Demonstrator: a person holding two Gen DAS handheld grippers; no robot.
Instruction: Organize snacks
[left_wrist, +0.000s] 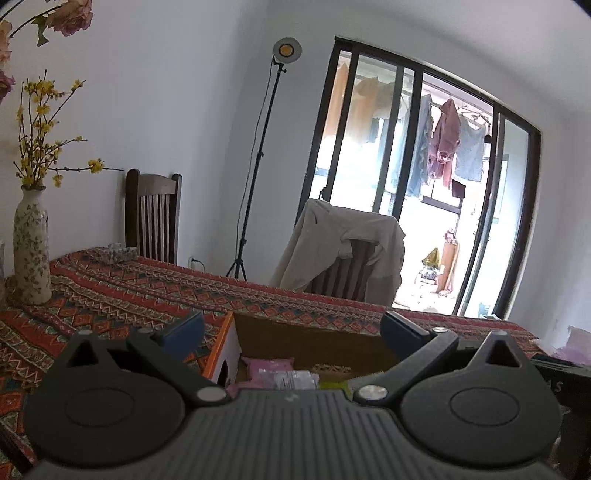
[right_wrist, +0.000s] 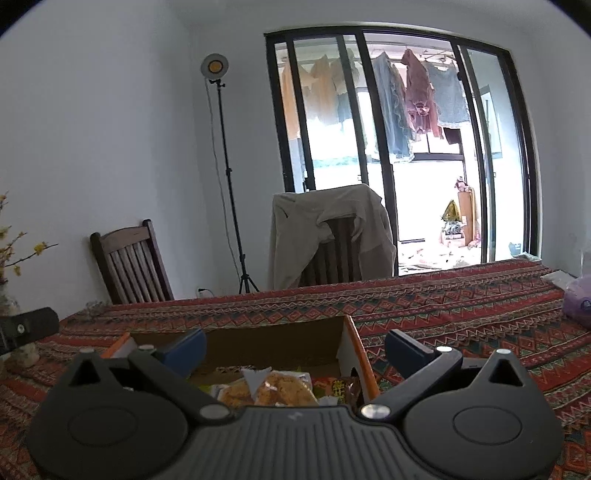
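Above the cardboard box (right_wrist: 236, 343) on the counter (right_wrist: 461, 306) | left claw (left_wrist: 291, 332) spread apart, empty | right claw (right_wrist: 295, 345) spread apart, empty | snack packets (right_wrist: 284, 391) inside box

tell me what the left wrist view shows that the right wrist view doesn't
Only the left wrist view shows the floral vase with yellow blossoms, and a pink packet and clear wrappers in the box.

Only the right wrist view shows golden pastry packets in the box, a purple bag at the table's right edge, and the other tool's tip at far left.

Both show open, empty tongs, left tongs and right tongs, the patterned tablecloth, wooden chair, jacket-draped chair, light stand and balcony laundry.
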